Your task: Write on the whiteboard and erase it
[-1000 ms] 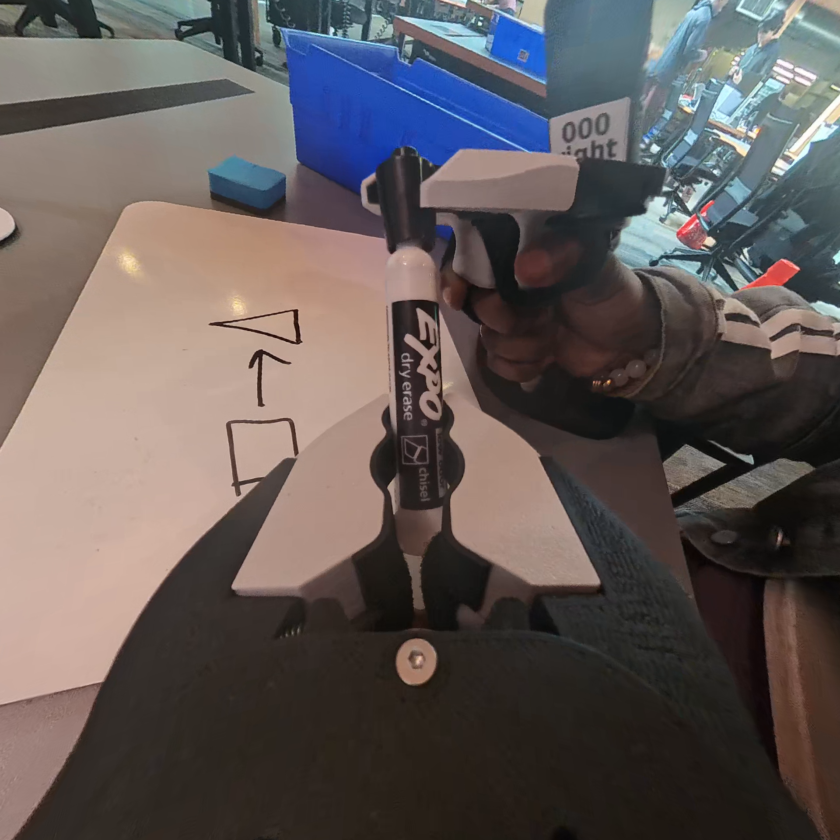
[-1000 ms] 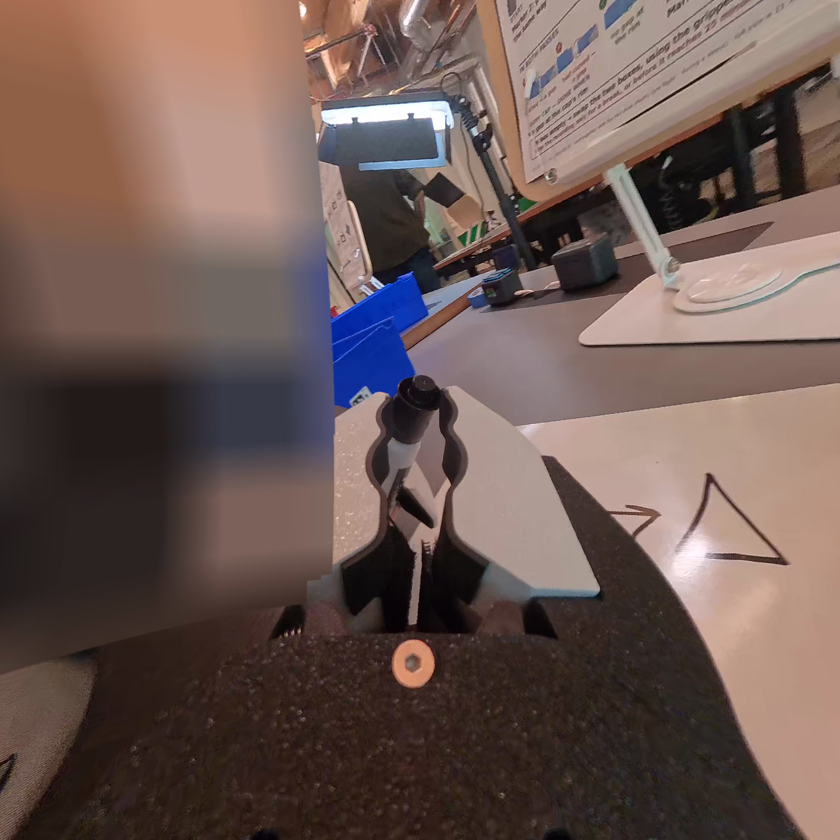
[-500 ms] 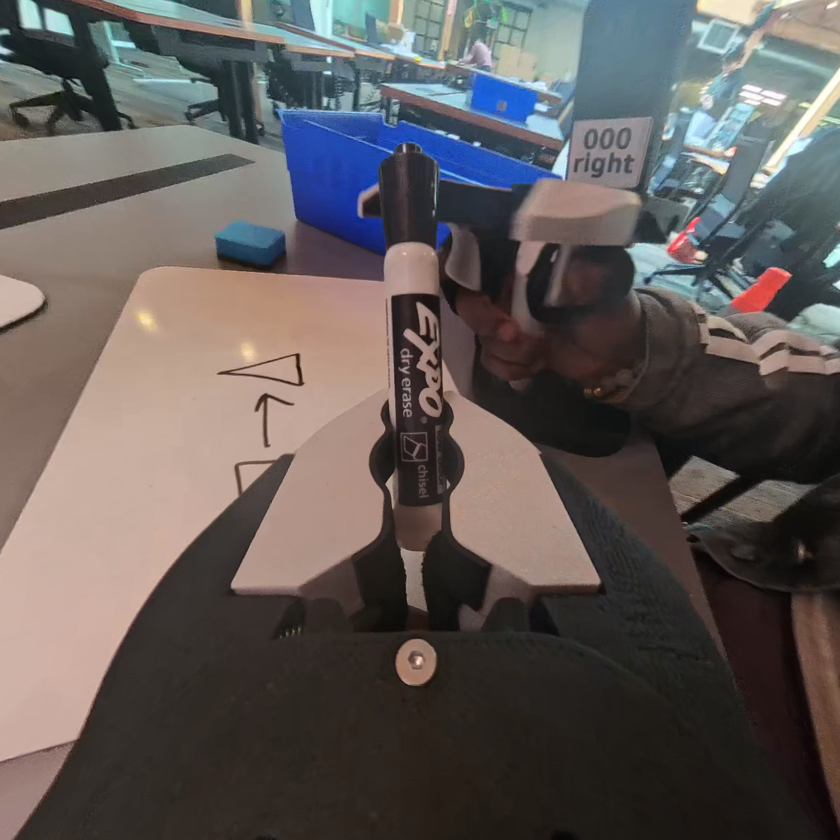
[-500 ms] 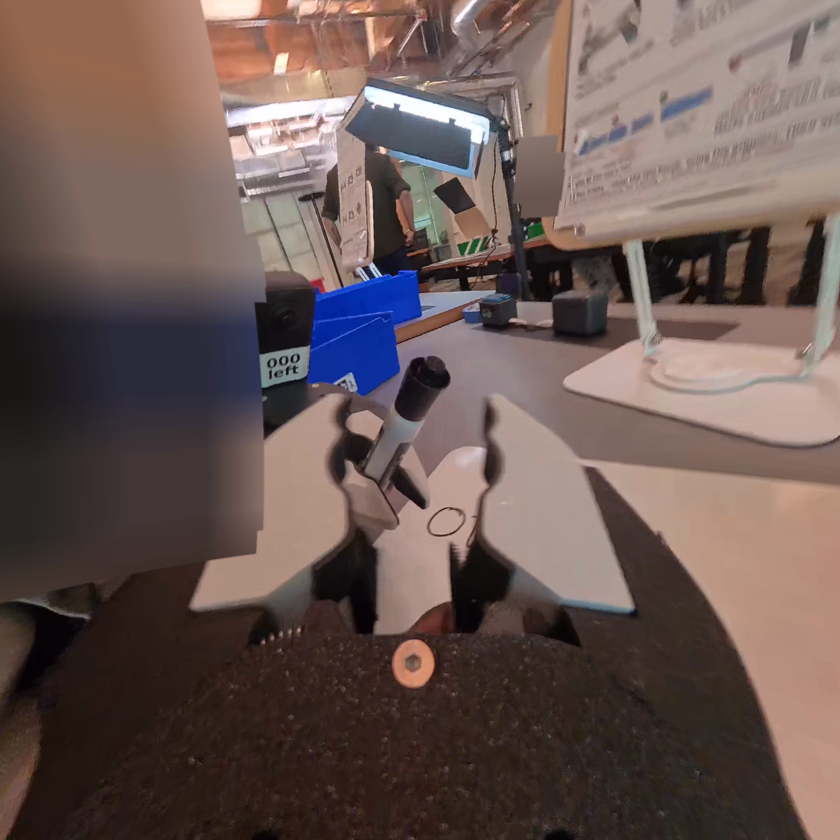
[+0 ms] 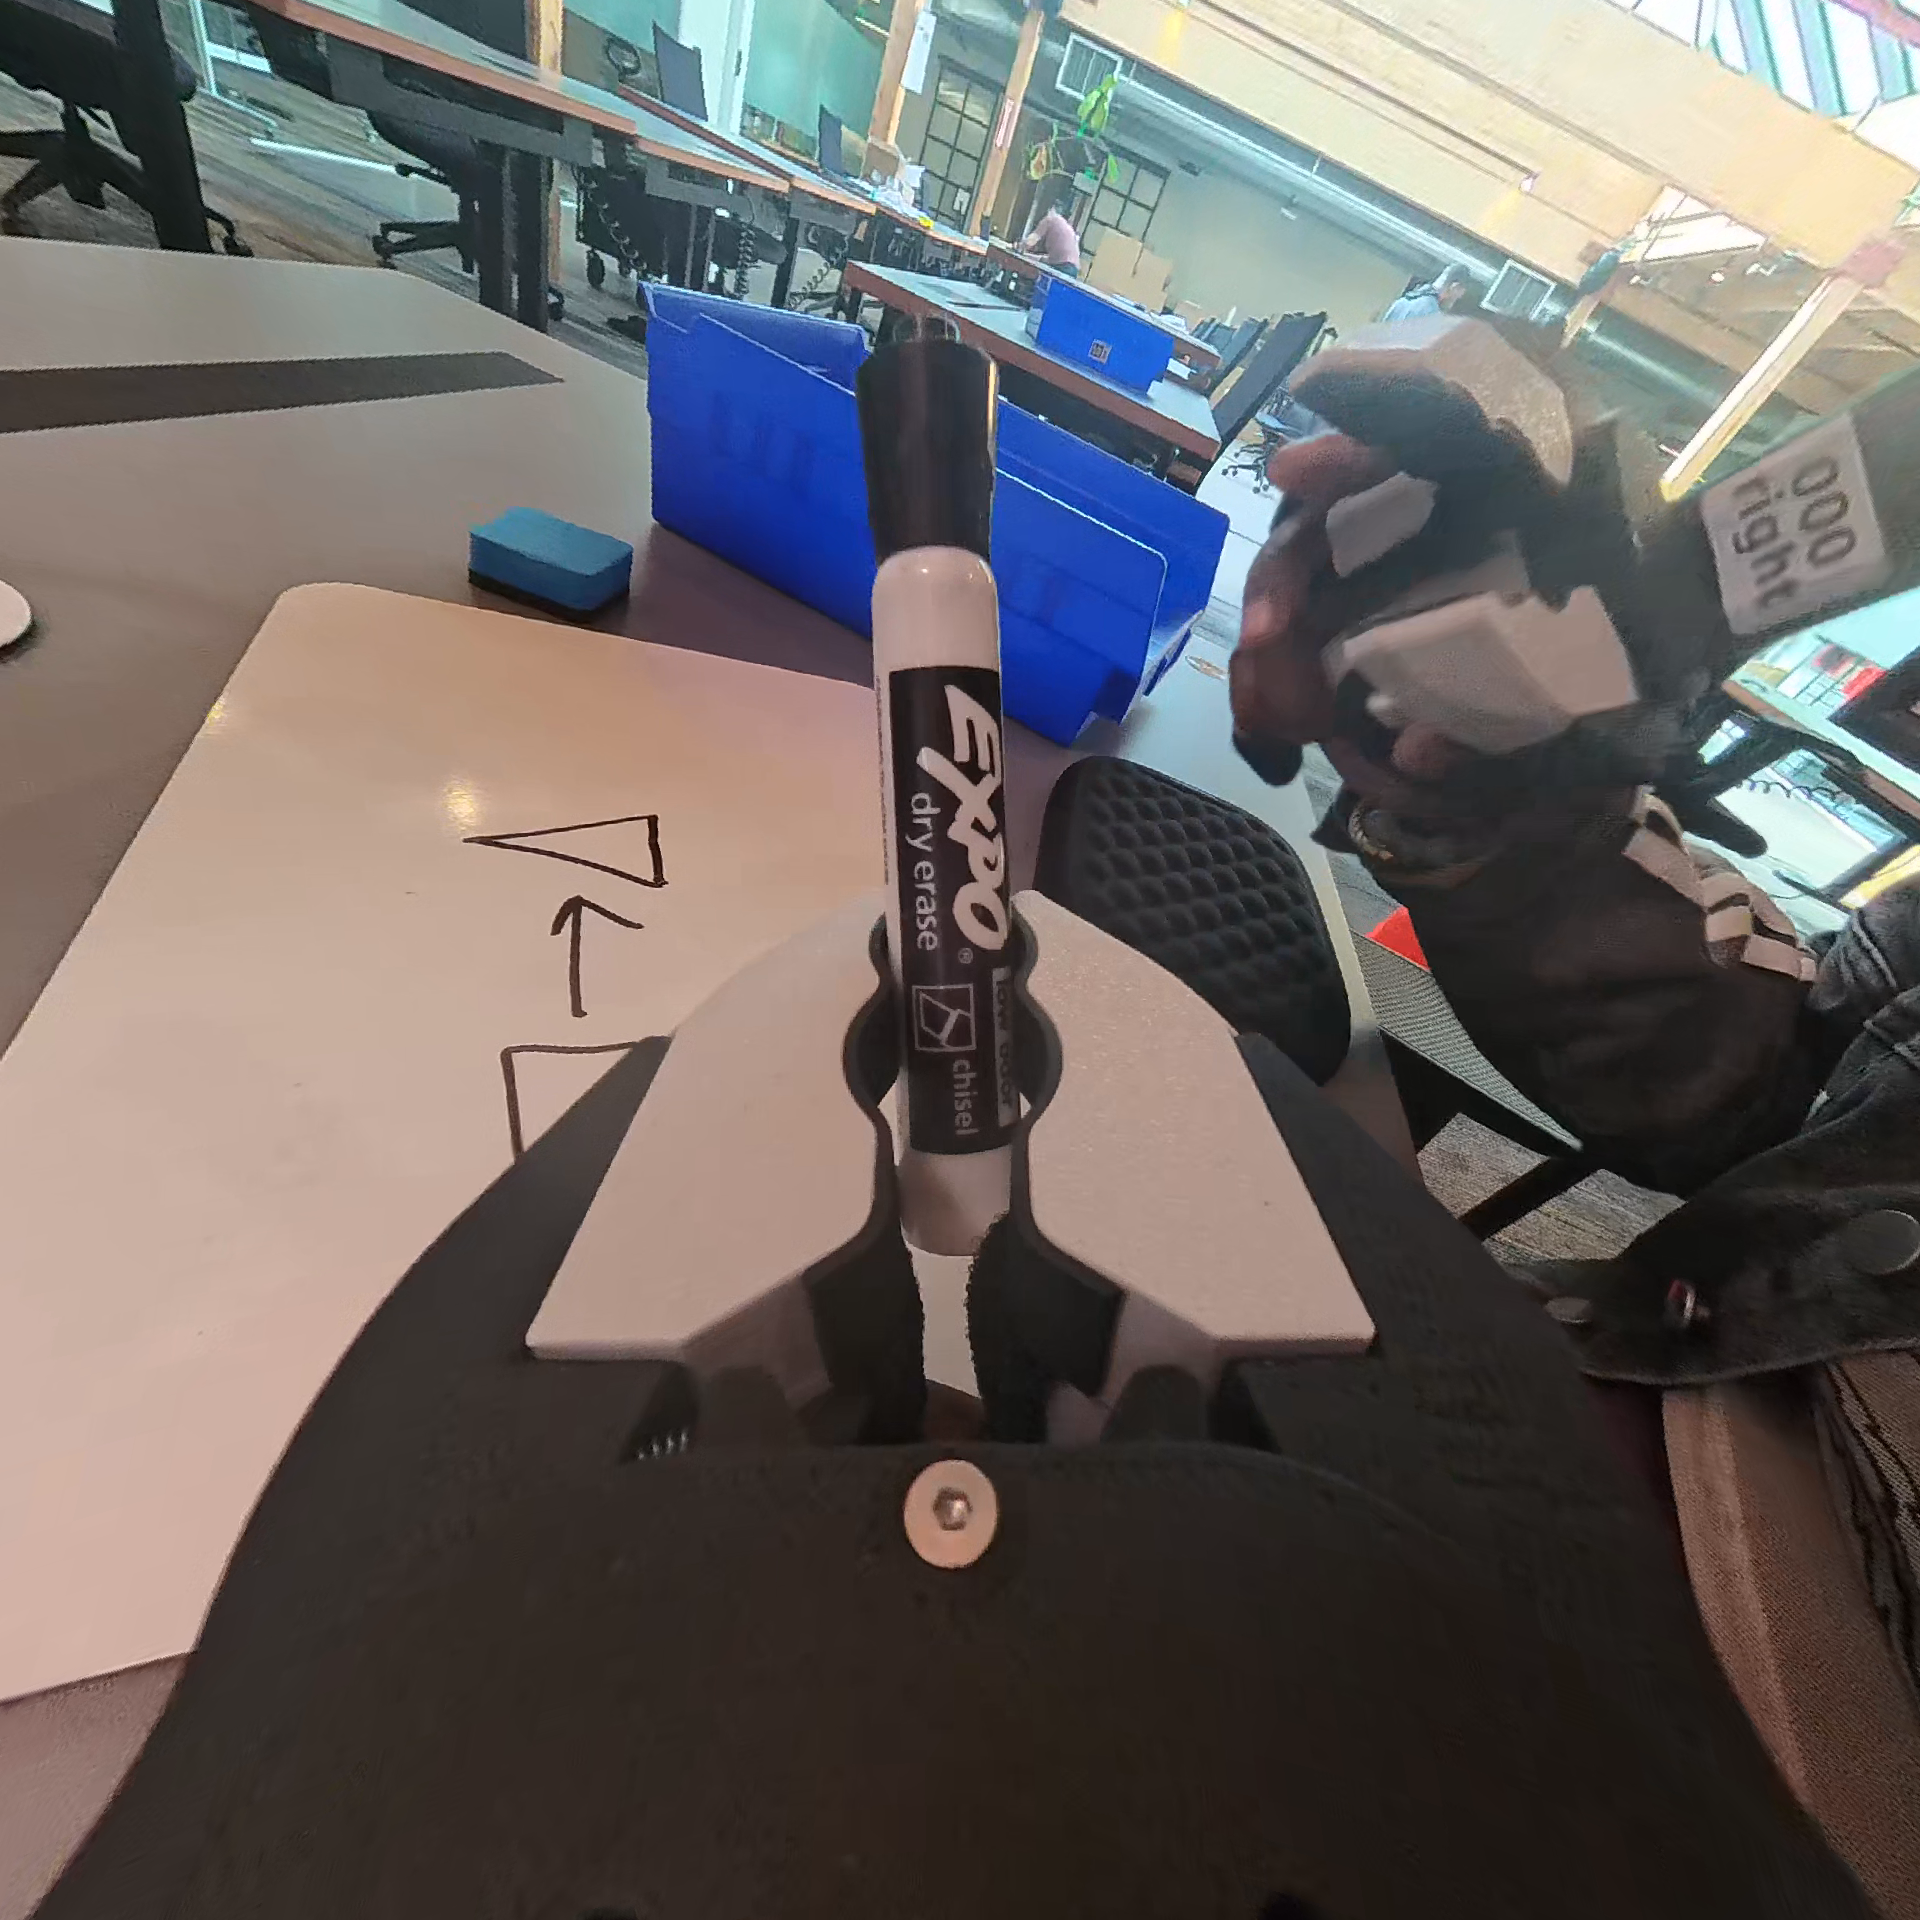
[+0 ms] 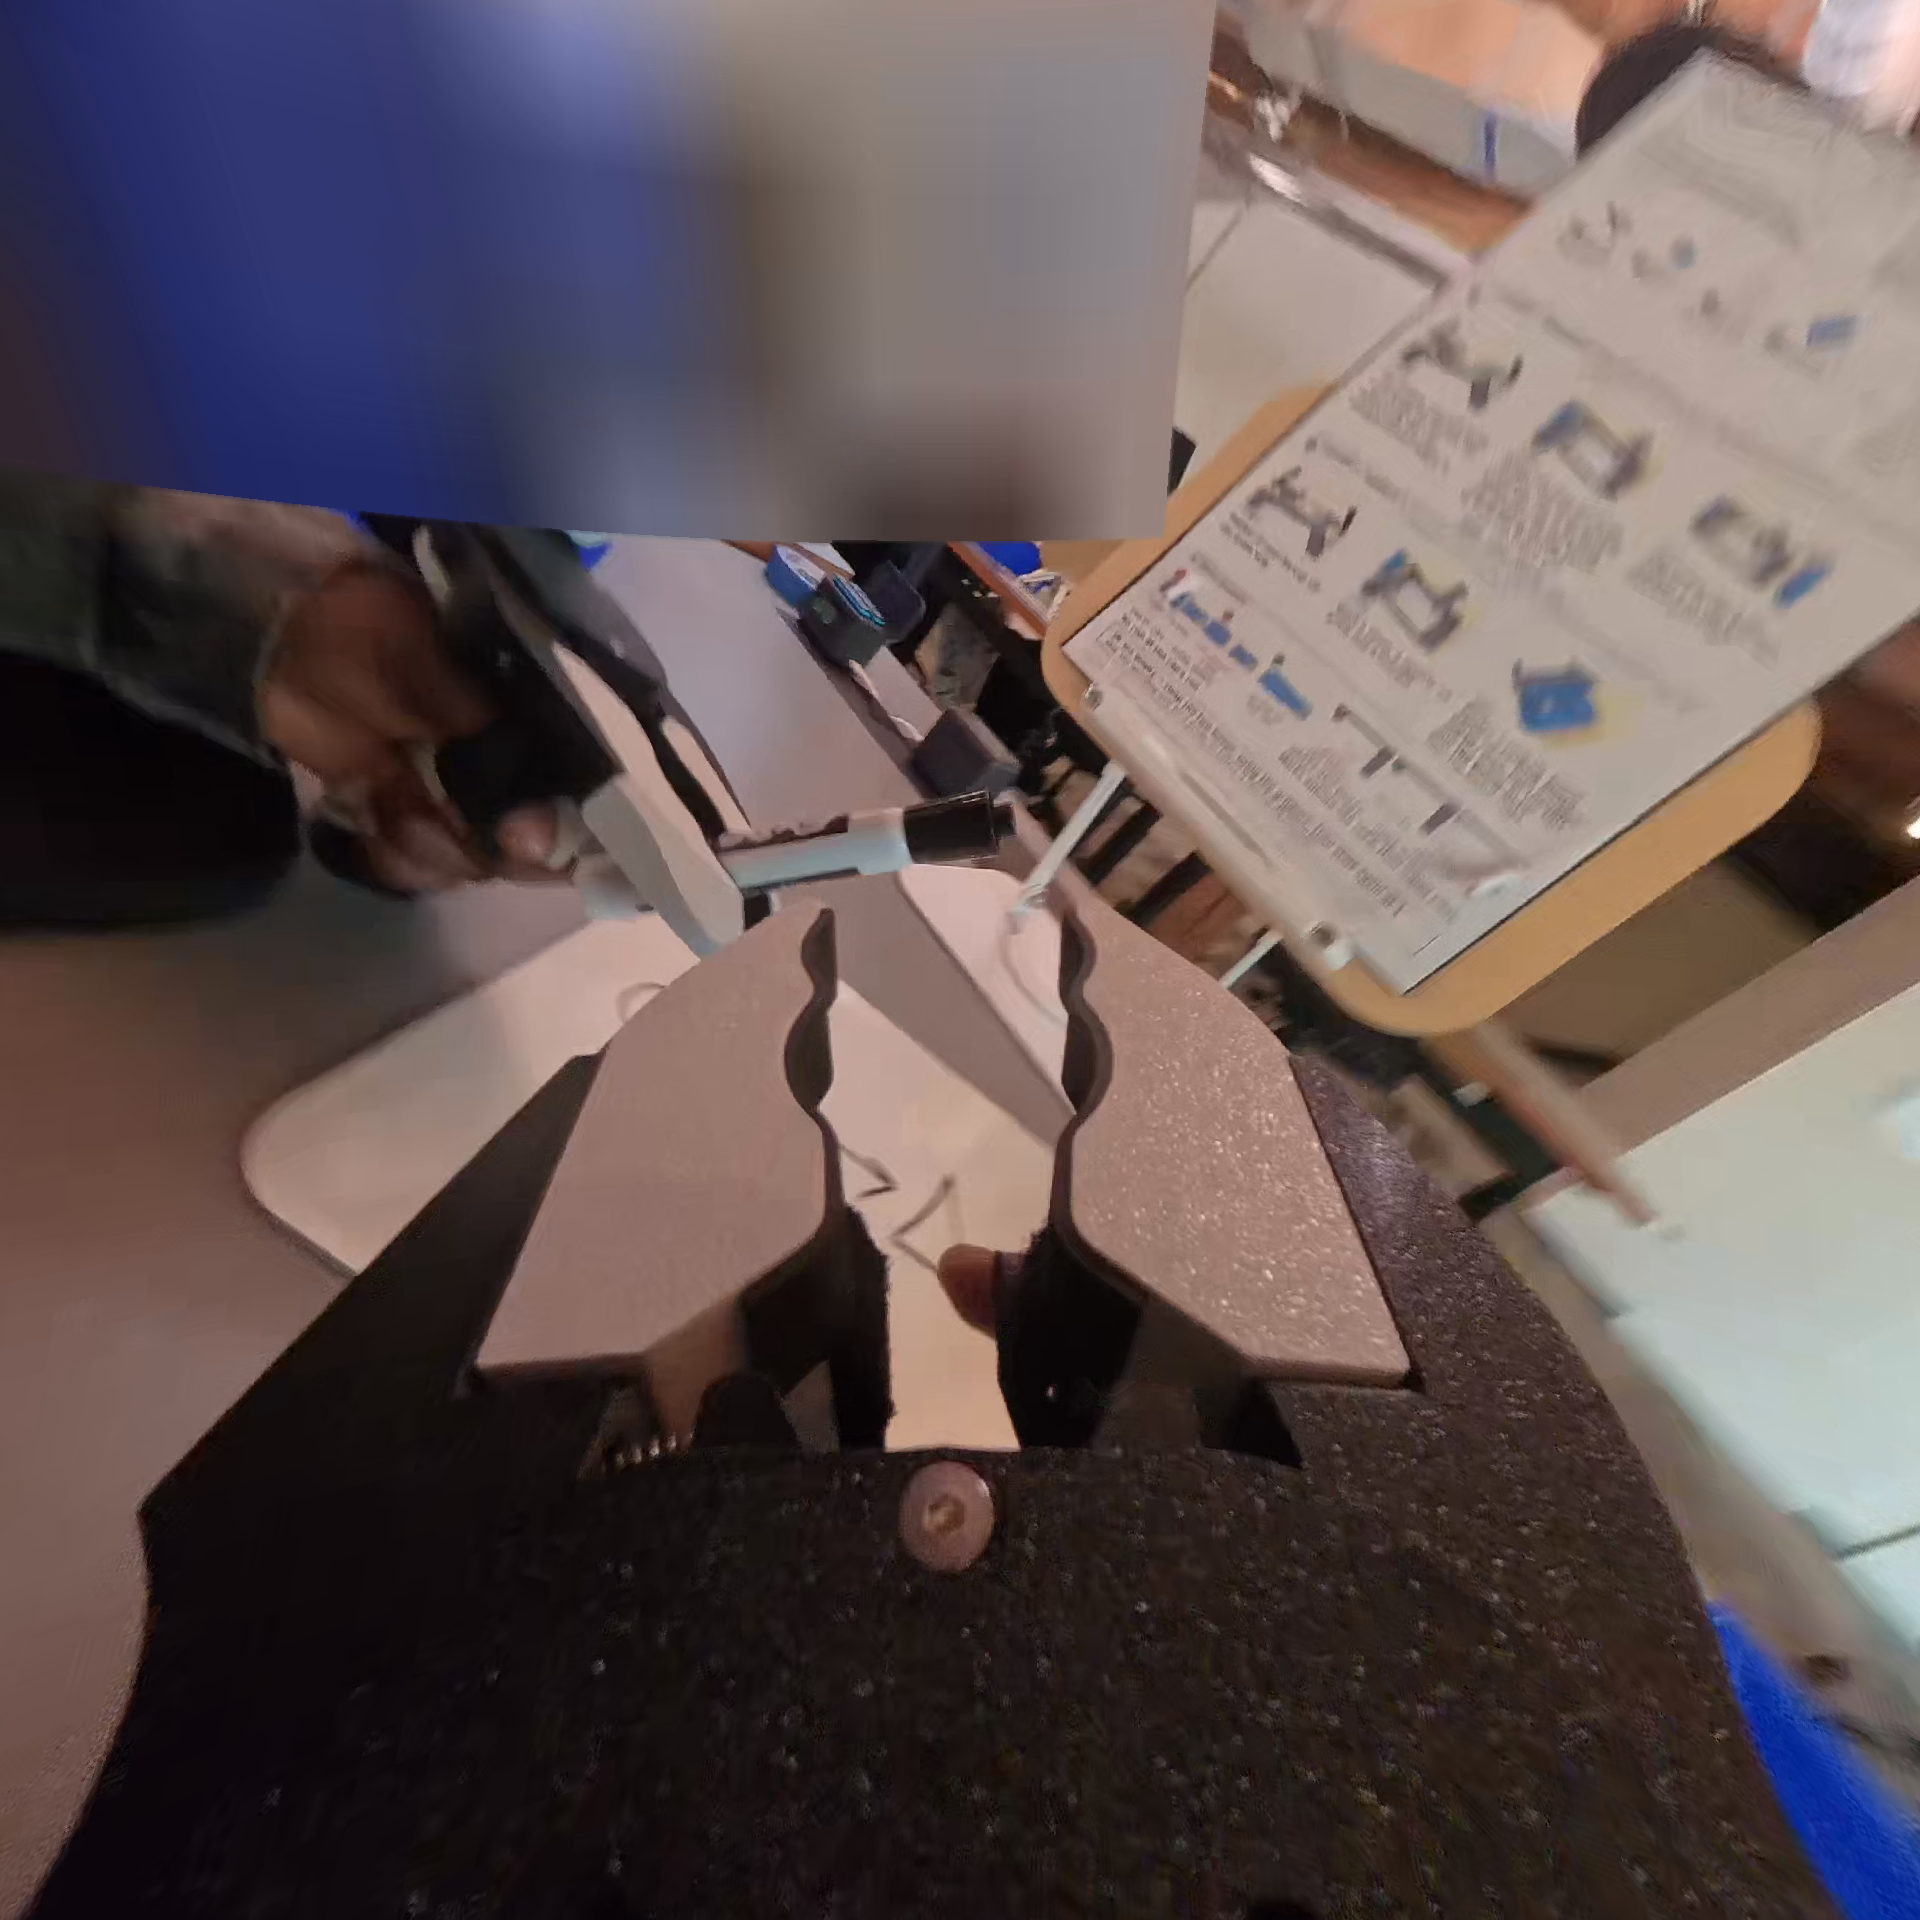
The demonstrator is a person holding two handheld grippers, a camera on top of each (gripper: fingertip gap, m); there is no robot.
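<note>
My left gripper (image 5: 951, 940) is shut on a black-and-white dry-erase marker (image 5: 940, 831) and holds it upright over the whiteboard (image 5: 312, 935), with its black cap on top. The board bears a drawn triangle, an arrow and part of a square. My right gripper (image 6: 945, 935) is open and empty, and the whiteboard (image 6: 416, 1122) shows through its gap. In the right wrist view the marker (image 6: 862, 836) sticks out of the left gripper (image 6: 665, 862), beyond my fingertips. In the left wrist view the right gripper (image 5: 1455, 623) hangs tilted in the air, right of the marker.
A blue eraser (image 5: 549, 551) lies on the table just past the board's far edge. A blue bin (image 5: 1091, 561) stands behind the marker. A black mesh chair back (image 5: 1195, 894) is at the table's right edge. An instruction sheet on a stand (image 6: 1507, 644) is to the right. From either gripper's tips it is about 30 cm to the blue eraser (image 5: 549, 551).
My right gripper was shut on the marker's cap, opened and let go of it, then drew away to the right and tilted. The cap stays on the marker in my left gripper.
</note>
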